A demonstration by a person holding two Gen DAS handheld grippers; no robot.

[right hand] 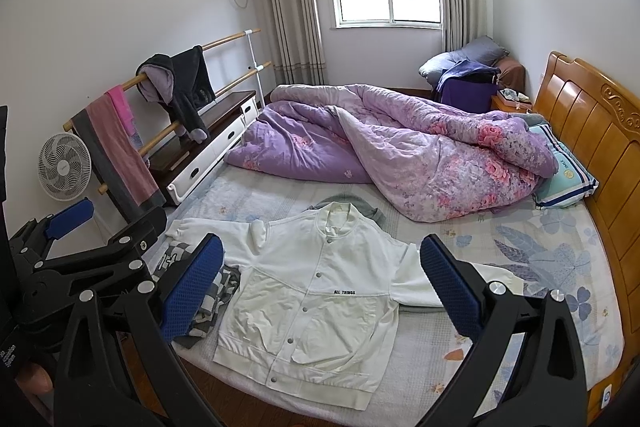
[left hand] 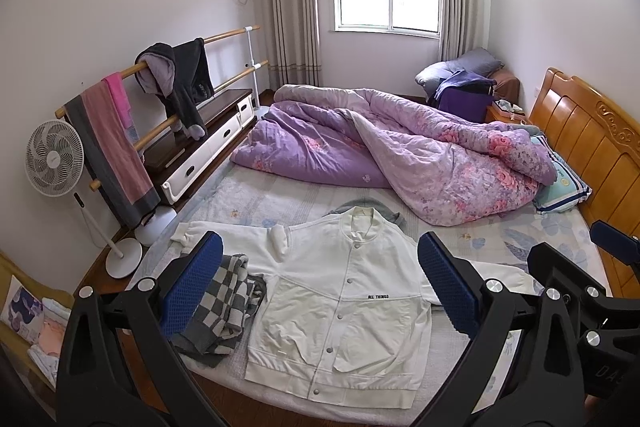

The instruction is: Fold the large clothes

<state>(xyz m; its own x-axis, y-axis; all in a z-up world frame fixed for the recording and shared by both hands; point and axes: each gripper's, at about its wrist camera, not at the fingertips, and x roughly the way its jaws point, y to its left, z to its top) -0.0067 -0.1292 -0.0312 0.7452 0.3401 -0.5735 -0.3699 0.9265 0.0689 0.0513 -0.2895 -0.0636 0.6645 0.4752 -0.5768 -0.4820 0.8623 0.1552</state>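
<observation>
A white snap-button jacket (left hand: 340, 307) lies flat, front up, on the near part of the bed; it also shows in the right wrist view (right hand: 316, 303). Its left sleeve is folded in across the chest, its right sleeve stretches out to the right. My left gripper (left hand: 320, 283) is open and empty, held above the jacket with blue pads either side. My right gripper (right hand: 320, 283) is open and empty too, above the jacket. The right gripper shows at the left view's right edge (left hand: 616, 247); the left gripper shows at the right view's left edge (right hand: 68, 219).
A grey checked garment (left hand: 220, 311) lies beside the jacket's left side. A grey item (left hand: 384, 211) peeks from under the collar. A purple floral quilt (left hand: 400, 151) is heaped across the far bed. Wooden headboard (left hand: 592, 147) right; fan (left hand: 56, 159), clothes rack (left hand: 160, 95) left.
</observation>
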